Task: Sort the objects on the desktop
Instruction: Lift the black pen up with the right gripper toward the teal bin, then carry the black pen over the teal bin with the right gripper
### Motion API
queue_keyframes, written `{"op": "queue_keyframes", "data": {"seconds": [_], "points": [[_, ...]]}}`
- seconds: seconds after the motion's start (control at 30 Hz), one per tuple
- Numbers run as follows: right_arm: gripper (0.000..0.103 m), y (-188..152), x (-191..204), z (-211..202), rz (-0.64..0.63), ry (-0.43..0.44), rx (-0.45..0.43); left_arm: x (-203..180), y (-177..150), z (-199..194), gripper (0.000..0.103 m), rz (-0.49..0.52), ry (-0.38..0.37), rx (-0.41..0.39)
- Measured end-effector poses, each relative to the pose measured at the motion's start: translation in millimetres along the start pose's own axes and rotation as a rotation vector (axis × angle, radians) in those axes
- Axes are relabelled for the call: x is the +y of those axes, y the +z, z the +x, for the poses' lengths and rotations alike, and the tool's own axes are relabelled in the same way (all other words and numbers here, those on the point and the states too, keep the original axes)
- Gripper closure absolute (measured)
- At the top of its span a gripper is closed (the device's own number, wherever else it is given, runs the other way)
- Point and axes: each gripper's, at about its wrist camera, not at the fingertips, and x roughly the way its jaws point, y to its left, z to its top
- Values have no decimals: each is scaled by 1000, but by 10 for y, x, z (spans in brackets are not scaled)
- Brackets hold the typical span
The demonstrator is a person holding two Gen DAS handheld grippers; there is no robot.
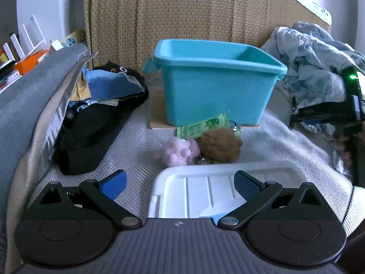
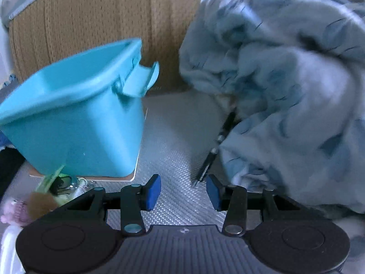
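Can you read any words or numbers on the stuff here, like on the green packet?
None can be read.
Green packet: dark print and a drawing, too blurred to read.
Orange box: no letters I can make out.
Teal bin: plain, no label showing.
White tray: plain.

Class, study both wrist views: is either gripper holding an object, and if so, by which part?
Nothing is held. The left gripper stands open above the white tray; the right gripper has empty jaws near the black pen.
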Motion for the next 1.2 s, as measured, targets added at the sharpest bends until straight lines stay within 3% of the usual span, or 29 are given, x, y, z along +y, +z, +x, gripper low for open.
{"op": "queue_keyframes", "data": {"seconds": [0.3,0.4,0.43,0.5,0.67,0.97,1.2], "points": [[54,-18,-58,570,8,-10,52,-55,-33,41,0,-5,-10,22],[54,-20,-42,643,-6,-12,25,-73,-68,63,0,-2,-11,36],[56,-15,-41,656,-9,-12,17,-79,-79,65,0,-1,-9,38],[75,0,-74,639,14,3,9,-81,-89,47,0,-11,-9,41],[91,34,-96,496,39,12,10,-95,-58,-69,0,-38,-19,18],[92,40,27,-244,-8,-28,-47,-262,126,-357,0,-23,-74,-52],[92,34,44,-346,-24,-25,-63,-298,166,-406,0,-22,-84,-68]]}}
